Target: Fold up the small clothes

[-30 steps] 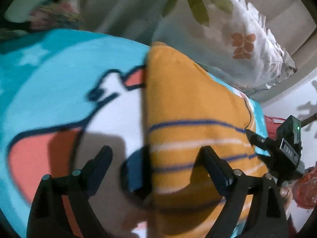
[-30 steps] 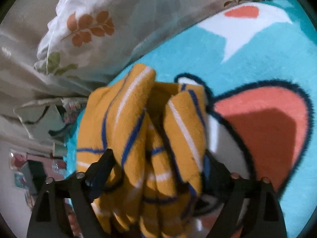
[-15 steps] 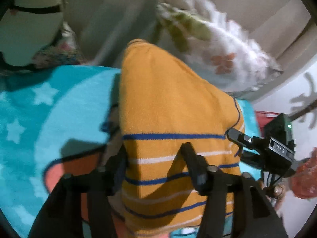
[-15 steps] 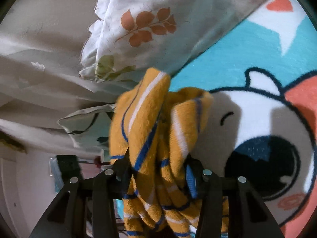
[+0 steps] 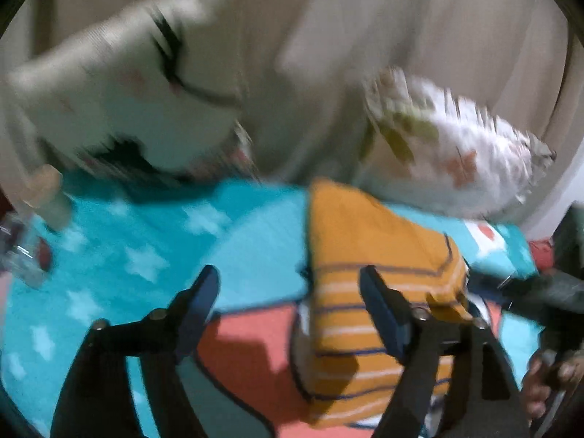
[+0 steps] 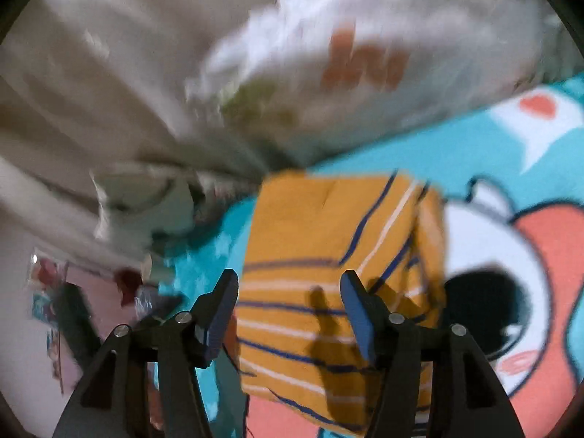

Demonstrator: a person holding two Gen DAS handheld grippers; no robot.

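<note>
The folded garment [image 6: 328, 255] lies on the blanket [image 6: 456, 153], with the pillow [image 6: 365, 54] just behind it.

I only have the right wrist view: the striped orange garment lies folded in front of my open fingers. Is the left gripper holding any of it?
Observer: No. In the left wrist view the left gripper is open with nothing between its fingers, and the orange garment lies on the blanket.
Operator: Where is it relative to the garment?
Observer: Its right finger is in front of the stripes. Its left finger is over bare teal blanket, left of the garment's edge.
Operator: Anything near the garment's other side?
Observer: Your right hand shows blurred at the lower right edge, apparently off the cloth.
</note>
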